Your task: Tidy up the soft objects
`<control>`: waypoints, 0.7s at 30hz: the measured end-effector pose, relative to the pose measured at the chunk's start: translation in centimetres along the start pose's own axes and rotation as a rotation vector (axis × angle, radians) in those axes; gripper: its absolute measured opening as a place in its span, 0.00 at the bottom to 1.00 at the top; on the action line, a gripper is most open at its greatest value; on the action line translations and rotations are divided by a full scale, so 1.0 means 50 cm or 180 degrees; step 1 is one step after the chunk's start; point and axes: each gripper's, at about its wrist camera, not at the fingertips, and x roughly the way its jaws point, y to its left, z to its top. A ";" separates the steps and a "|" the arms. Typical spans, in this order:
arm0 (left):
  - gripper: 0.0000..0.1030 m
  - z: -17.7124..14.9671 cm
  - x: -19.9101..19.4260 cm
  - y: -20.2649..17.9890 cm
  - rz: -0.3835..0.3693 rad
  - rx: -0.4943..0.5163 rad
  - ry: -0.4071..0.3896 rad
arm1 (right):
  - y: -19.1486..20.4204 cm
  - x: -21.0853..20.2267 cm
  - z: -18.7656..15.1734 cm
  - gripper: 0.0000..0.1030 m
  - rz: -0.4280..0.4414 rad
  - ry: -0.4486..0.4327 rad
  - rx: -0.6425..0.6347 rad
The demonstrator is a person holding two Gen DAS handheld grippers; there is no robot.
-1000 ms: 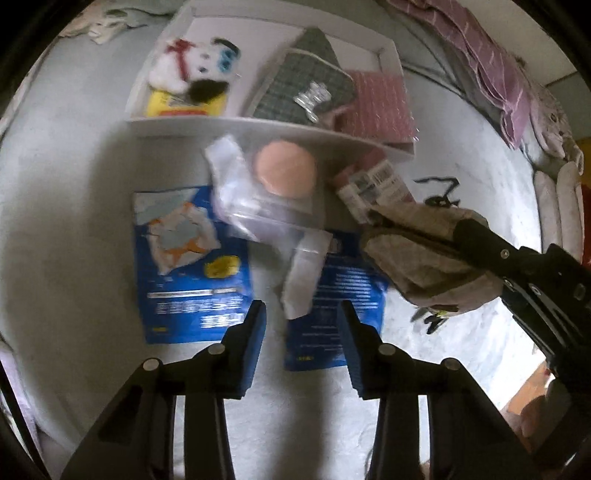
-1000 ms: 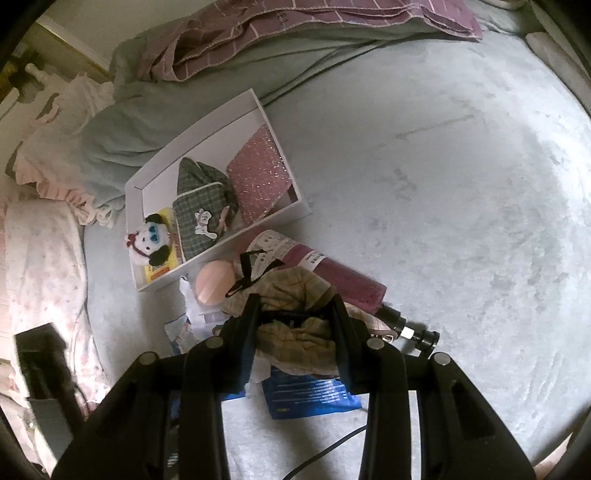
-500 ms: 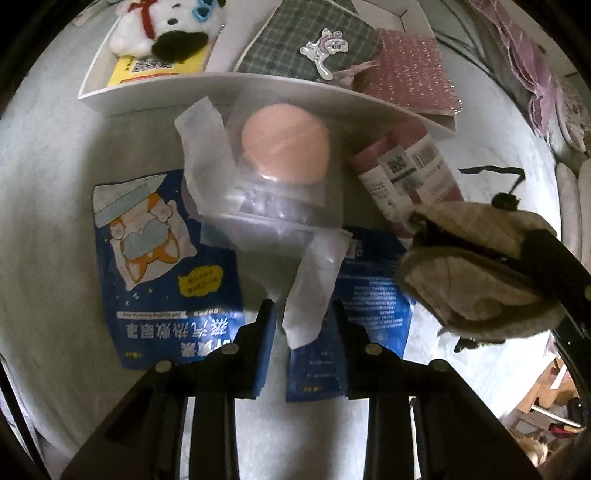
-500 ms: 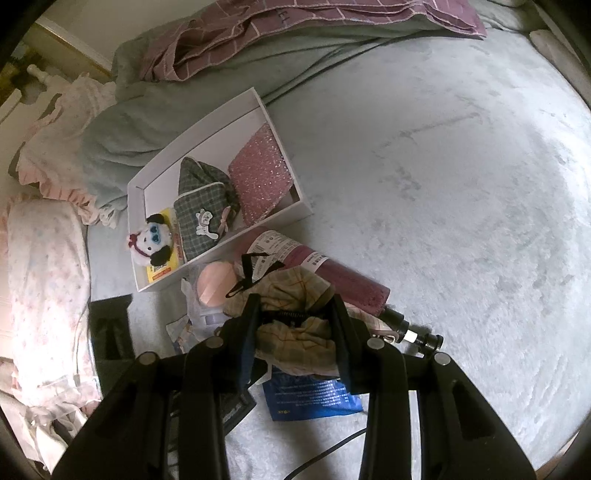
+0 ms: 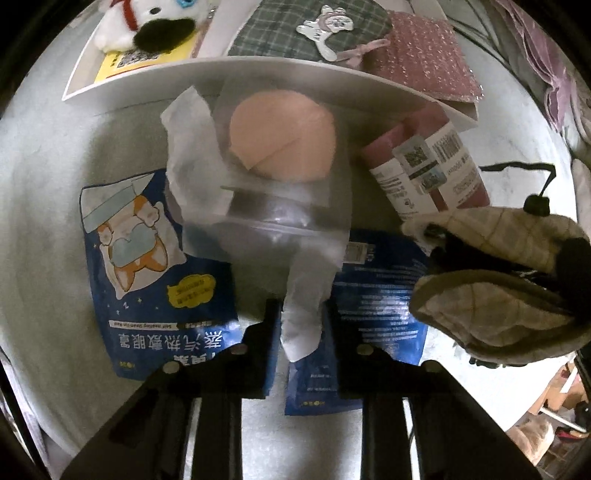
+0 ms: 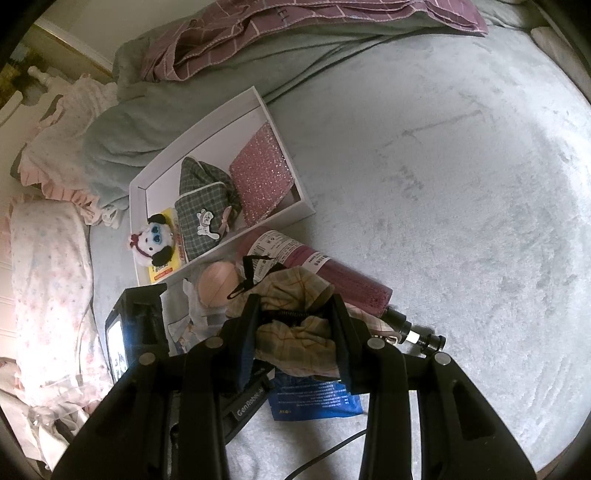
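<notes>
Closer now than a second ago, the left claw [image 5: 300,325] has dropped toward the clutter on the grey bed [image 6: 461,166], and the white tail of a clear plastic bag [image 5: 284,199] sits between its parted fingers — nothing is gripped yet. Inside that bag lies a round peach-coloured pad [image 5: 282,142], just in front of the near wall of the white box [image 5: 258,74]. Two blue packets flank the claw: a blue corgi packet [image 5: 155,273] on its left, a second blue packet [image 5: 380,302] on its right, partly under the bag. A pink roll with a barcode label [image 5: 428,166] rests beside the bag, touching the box's corner. The right claw [image 6: 295,328] is closed on a crumpled beige plaid cloth [image 6: 295,317], held above the pile — the same hold as before. In the box sit a white plush dog [image 6: 151,240] on a yellow card, a green plaid pouch [image 6: 203,210] and a pink glittery pouch [image 6: 260,173], side by side. A purple checked blanket [image 6: 295,14] lies bunched at the far edge of the bed.
</notes>
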 end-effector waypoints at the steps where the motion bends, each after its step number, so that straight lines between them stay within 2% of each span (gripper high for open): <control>1: 0.12 0.001 -0.002 0.004 0.0023 -0.0020 -0.0003 | 0.000 0.000 -0.001 0.38 -0.0004 0.0001 -0.0005; 6: 0.04 -0.012 -0.025 0.033 -0.0062 -0.0104 -0.0054 | 0.002 0.003 -0.001 0.38 -0.0015 0.0003 -0.0016; 13: 0.01 -0.025 -0.069 0.040 -0.0197 -0.0044 -0.0135 | 0.003 0.004 -0.001 0.38 -0.0017 0.0003 -0.0019; 16: 0.01 -0.044 -0.099 0.033 -0.0280 0.0039 -0.0229 | 0.003 0.004 -0.001 0.38 -0.0011 0.0003 -0.0014; 21: 0.01 -0.066 -0.155 0.030 -0.0279 0.0144 -0.0471 | 0.004 0.005 -0.001 0.38 -0.0016 0.0003 -0.0021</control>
